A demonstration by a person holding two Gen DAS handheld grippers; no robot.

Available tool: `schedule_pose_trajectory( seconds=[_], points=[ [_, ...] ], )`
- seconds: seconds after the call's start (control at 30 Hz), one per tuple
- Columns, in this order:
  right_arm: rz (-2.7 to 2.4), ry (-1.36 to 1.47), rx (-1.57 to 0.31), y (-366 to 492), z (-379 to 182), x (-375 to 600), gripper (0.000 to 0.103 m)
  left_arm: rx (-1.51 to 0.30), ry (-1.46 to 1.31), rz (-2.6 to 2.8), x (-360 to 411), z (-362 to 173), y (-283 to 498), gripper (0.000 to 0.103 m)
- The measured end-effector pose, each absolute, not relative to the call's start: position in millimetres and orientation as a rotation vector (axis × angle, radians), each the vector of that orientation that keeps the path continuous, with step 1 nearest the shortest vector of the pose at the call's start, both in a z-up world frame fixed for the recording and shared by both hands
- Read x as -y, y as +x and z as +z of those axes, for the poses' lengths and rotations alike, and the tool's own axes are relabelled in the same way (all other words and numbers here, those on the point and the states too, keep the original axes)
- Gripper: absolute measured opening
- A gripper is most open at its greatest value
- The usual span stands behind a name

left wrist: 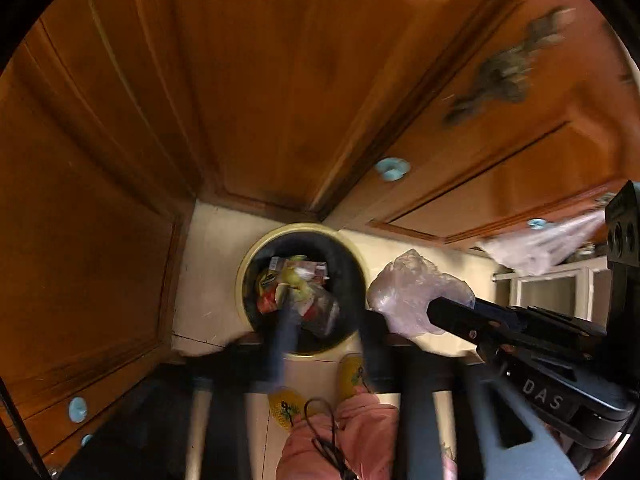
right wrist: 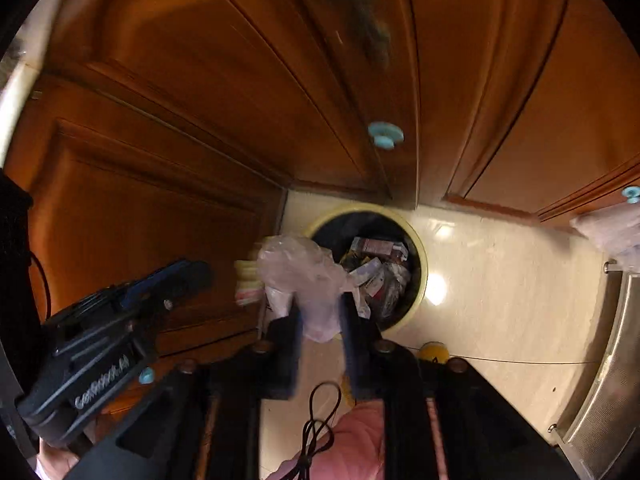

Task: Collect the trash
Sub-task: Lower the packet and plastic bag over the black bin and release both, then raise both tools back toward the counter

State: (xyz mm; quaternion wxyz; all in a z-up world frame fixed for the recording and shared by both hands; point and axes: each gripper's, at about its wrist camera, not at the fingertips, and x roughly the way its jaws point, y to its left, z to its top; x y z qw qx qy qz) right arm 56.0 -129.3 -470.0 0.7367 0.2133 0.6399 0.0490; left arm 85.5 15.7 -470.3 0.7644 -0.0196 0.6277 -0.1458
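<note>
A round yellow-rimmed trash bin with a black liner stands on the pale floor in the cabinet corner, holding several wrappers and packets. It also shows in the right wrist view. My right gripper is shut on a crumpled clear plastic bag and holds it above the bin's left edge; the bag also shows in the left wrist view. My left gripper hangs open over the bin, its fingers blurred and empty.
Wooden cabinet doors with pale blue knobs surround the bin on the far and left sides. Another plastic bag hangs at the right. The person's yellow slippers and pink trousers are just below. A metal appliance edge stands at the right.
</note>
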Motion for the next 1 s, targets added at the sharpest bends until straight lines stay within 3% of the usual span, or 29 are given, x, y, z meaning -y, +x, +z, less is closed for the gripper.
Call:
schedule_pose_trajectory(
  seconds=[0.03,0.1,0.27,0.47,1.0],
  points=[
    [0.112,0.471,-1.417,58.4,-481.1,129.1,0.035,-1.361,-0.048,-0.302,-17.5,-477.8,87.0,0.066],
    [0.097,0.46,-1.436,65.1,-494.7,125.6,0.039,-1.355,-0.056,-0.272,-21.2,-488.3,88.4,0.078],
    [0.095,0.479,-1.445,65.4,-502.8,126.9,0.041,-1.39,-0.061,-0.244,-28.2,-501.3,93.4,0.078],
    [0.099,0.472,-1.439,59.4,-475.7,127.6,0.041,-1.386,-0.049,-0.235,-28.7,-475.9,91.8,0.078],
    [0.097,0.489,-1.317,40.5,-300.8,144.1,0.041,-1.242,0.012,-0.266,-19.2,-286.0,77.7,0.079]
  ],
)
